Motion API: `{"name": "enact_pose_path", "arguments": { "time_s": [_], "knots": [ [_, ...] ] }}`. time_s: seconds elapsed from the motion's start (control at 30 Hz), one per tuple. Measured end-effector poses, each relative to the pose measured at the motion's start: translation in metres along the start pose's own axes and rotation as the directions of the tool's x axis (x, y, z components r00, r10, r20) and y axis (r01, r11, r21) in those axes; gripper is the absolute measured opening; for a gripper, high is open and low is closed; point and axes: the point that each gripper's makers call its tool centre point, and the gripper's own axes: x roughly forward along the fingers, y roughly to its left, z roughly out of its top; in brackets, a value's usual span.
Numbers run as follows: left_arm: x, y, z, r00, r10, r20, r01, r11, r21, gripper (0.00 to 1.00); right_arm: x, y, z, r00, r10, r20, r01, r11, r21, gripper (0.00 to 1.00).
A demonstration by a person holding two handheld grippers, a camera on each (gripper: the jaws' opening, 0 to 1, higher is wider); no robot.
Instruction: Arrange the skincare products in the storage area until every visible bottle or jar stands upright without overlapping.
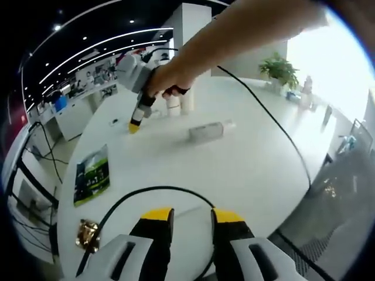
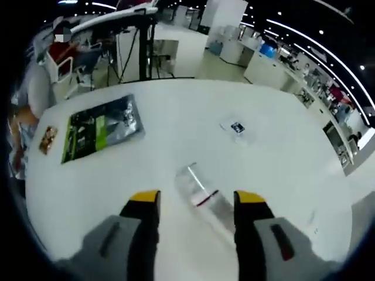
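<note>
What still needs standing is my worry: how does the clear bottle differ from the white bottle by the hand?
The clear bottle lies on its side; the white bottle stands upright. The clear bottle is see-through with a red band; the white bottle is opaque. The clear bottle lies between the right tongs; the hand partly hides the white bottle. Both rest on the table.
</note>
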Motion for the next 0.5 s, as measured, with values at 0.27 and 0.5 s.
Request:
{"name": "enact_pose_path", "arguments": {
  "time_s": [0.27,0.5],
  "knots": [
    [0.0,0.001,-0.002,1.0,0.004,-0.004,-0.004,1.0,0.001,0.26,0.006,-0.007,-0.008,0.999,0.021,-0.039,-0.018,0.996,0.082,0.4],
    [0.0,0.0,-0.002,1.0,0.004,-0.005,-0.004,1.0,0.0,0.26,0.001,0.0,-0.015,0.998,0.049,-0.051,-0.038,0.982,0.188,0.25]
  ]
}}
